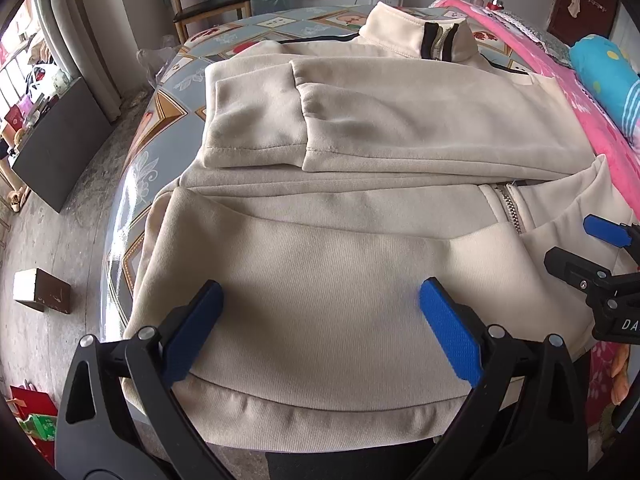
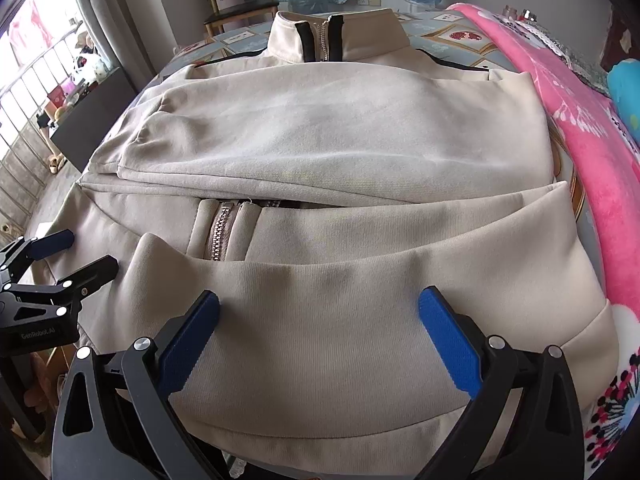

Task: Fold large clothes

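A beige zip-up jacket (image 1: 360, 264) lies flat on the patterned table, collar (image 1: 416, 32) at the far end, both sleeves (image 1: 360, 128) folded across the chest. Its hem hangs toward me over the near edge. My left gripper (image 1: 320, 300) hovers open over the left part of the hem, nothing between its blue pads. In the right wrist view the same jacket (image 2: 340, 320) fills the frame, zipper (image 2: 218, 232) showing below the folded sleeve (image 2: 340, 132). My right gripper (image 2: 318, 312) is open above the right part of the hem. Each gripper shows at the other view's edge: right gripper (image 1: 592, 248), left gripper (image 2: 76, 252).
The table (image 1: 160, 120) carries a glossy picture-patterned cover. A pink blanket (image 2: 580, 120) lies along the right side, with a blue cushion (image 1: 604, 72) behind it. A wooden chair (image 1: 212, 4) stands beyond the table. A small box (image 1: 42, 290) sits on the concrete floor at left.
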